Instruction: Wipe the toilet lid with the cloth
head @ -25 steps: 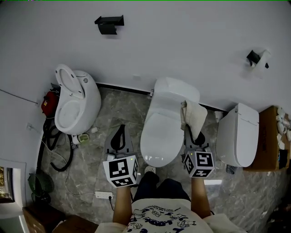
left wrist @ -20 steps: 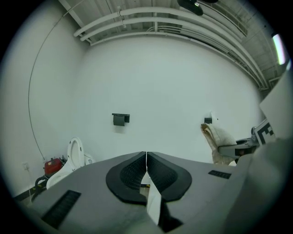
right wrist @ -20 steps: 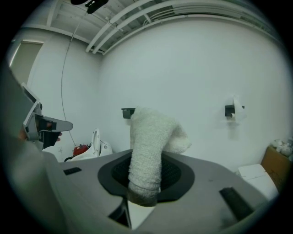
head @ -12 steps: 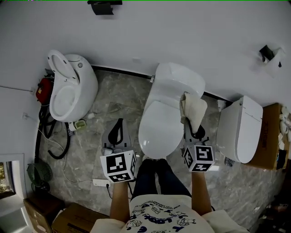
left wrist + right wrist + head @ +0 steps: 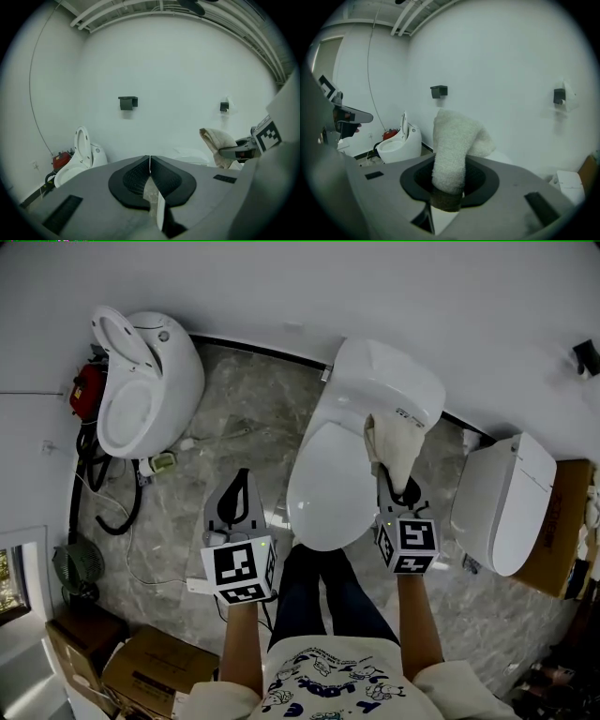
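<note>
Head view: right gripper (image 5: 401,493) had carried the cloth (image 5: 394,448) forward to the toilet lid's (image 5: 328,488) right edge, centre frame; wiping judged imminent.
Left gripper view: left gripper (image 5: 150,165) jaws together, empty.
Right gripper view: jaws clamped on cloth.

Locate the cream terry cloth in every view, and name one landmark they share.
Head view: the cream terry cloth, right of centre, clamped in the right gripper.
Left gripper view: the cloth sits at far right.
Right gripper view: the cloth stands dead centre between the jaws.
Shared landmark: the white toilet with raised lid, at left in all three.
</note>
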Tool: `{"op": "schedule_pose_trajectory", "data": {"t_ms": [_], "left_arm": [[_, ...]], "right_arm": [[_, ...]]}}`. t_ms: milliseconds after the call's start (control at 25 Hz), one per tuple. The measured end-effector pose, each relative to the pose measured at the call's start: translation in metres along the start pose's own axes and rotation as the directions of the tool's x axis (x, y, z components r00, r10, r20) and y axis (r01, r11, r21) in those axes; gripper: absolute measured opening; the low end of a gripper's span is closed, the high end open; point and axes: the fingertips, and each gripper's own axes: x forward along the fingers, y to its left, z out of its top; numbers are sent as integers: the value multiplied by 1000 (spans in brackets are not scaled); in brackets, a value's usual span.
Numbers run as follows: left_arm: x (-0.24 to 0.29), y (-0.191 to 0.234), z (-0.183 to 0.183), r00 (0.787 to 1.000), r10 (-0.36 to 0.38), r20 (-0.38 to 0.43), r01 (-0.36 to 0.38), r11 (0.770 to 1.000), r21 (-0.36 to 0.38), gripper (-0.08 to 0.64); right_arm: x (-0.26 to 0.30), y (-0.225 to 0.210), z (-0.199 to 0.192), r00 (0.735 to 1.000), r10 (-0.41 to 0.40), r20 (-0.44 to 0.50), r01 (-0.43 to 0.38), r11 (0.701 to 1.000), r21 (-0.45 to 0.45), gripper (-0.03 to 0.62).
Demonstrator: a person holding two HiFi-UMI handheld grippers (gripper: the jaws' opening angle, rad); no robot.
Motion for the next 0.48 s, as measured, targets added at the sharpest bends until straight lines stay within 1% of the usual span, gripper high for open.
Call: {"op": "schedule_pose_trajectory", "data": {"t_ms": [200,480], "left_arm": [[25,11,-27,999,20,-39,-20,1000,-2,9],[54,18,-68,996,31,-87,-32,999,-9,9]], "right_arm": [[47,3,-31,997,28,-73,-33,998,-59,95],[109,10,-84,983,62,-172,-81,991,-110,95]]}}
